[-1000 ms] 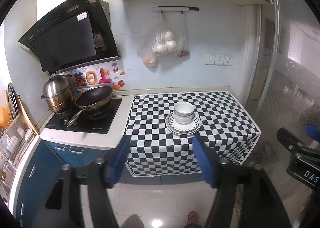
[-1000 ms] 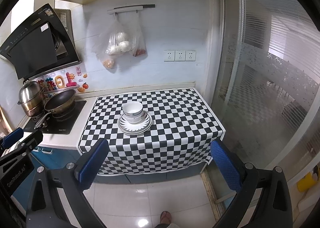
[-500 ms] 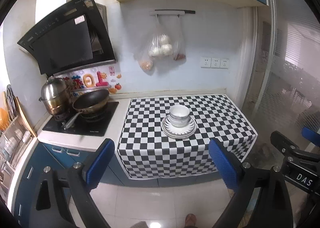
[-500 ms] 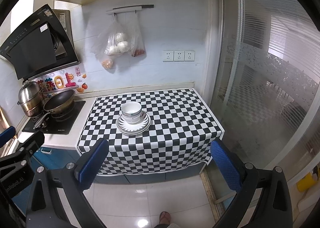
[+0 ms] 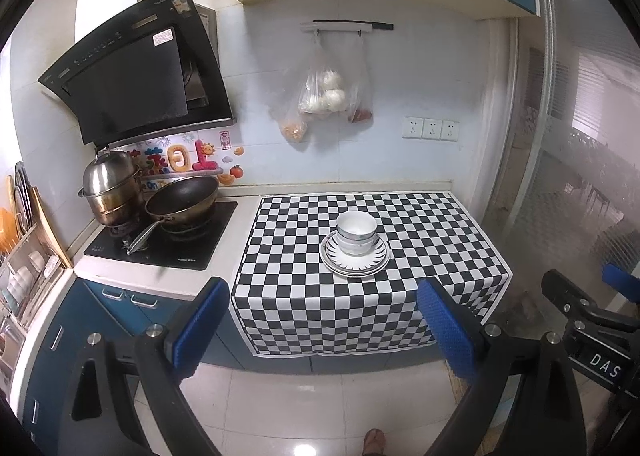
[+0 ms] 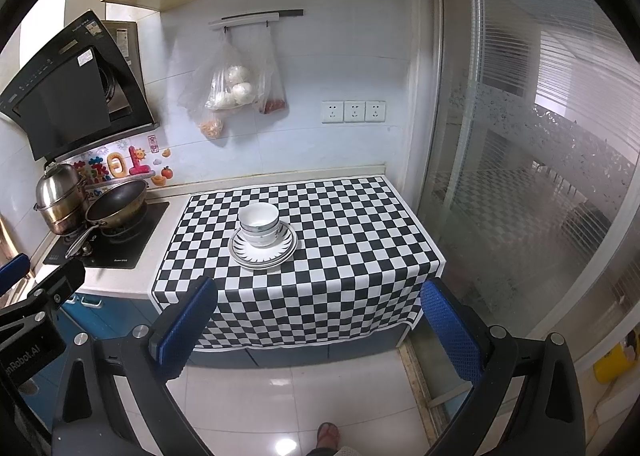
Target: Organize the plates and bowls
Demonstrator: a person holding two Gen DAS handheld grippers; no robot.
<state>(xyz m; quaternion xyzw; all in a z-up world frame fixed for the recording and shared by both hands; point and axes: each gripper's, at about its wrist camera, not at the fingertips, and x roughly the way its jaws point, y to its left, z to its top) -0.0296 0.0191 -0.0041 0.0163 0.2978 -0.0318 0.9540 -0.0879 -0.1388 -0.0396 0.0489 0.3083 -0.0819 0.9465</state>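
A stack of white bowls (image 5: 356, 233) sits on a stack of white plates with a dark rayed rim (image 5: 355, 261), in the middle of the black-and-white checkered cloth (image 5: 304, 296). The right wrist view shows the same bowls (image 6: 259, 224) on the plates (image 6: 263, 254). My left gripper (image 5: 324, 328) is open and empty, held over the floor well short of the counter. My right gripper (image 6: 320, 326) is open and empty too, also back from the counter's front edge.
A black hob (image 5: 160, 244) at the left carries a frying pan (image 5: 182, 202) and a steel steamer pot (image 5: 110, 192). A range hood (image 5: 132, 84) hangs above it. Food bags (image 5: 324, 96) hang on the wall. A glass sliding door (image 6: 520, 176) stands at the right.
My left gripper has opened wide from a narrower gap and drawn back a little from the counter. The right gripper has barely moved. The bowls and plates have not moved.
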